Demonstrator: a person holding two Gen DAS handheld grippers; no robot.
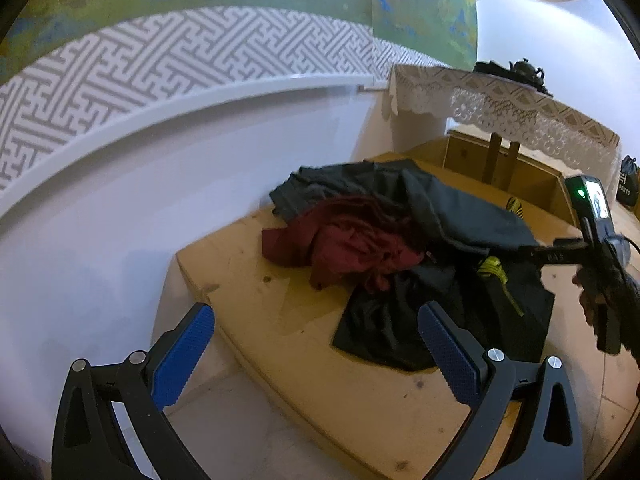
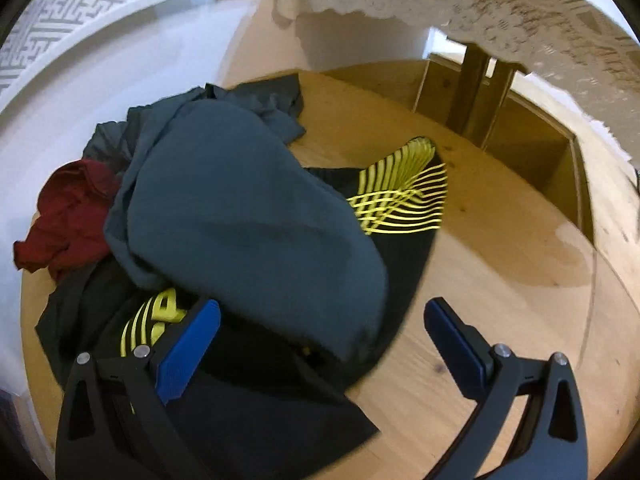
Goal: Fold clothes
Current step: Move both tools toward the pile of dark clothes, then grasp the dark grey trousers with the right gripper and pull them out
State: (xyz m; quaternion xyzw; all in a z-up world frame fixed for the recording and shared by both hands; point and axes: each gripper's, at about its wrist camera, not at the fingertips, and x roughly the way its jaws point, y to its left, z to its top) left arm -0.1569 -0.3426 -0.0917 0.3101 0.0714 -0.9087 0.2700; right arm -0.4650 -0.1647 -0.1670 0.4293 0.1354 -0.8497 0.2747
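Observation:
A heap of clothes lies on a wooden table (image 1: 280, 320). It holds a dark red garment (image 1: 344, 240) (image 2: 68, 216), a dark teal garment (image 1: 460, 208) (image 2: 248, 216) on top, and a black garment with yellow stripes (image 1: 440, 320) (image 2: 400, 200) underneath. My left gripper (image 1: 316, 344) is open, hovering above the table's near left corner, short of the heap. My right gripper (image 2: 322, 340) is open low over the near edge of the teal and black garments, nothing between its fingers. From the left wrist view the right gripper's body (image 1: 600, 248) shows at the right, held by a hand.
A white wall (image 1: 160, 160) with a patterned band runs close behind and left of the table. A lace-covered table (image 1: 520, 112) stands behind, over wooden boxes (image 2: 520, 120). Bare wood (image 2: 520, 260) lies right of the heap. A dark bag (image 1: 628, 184) sits far right.

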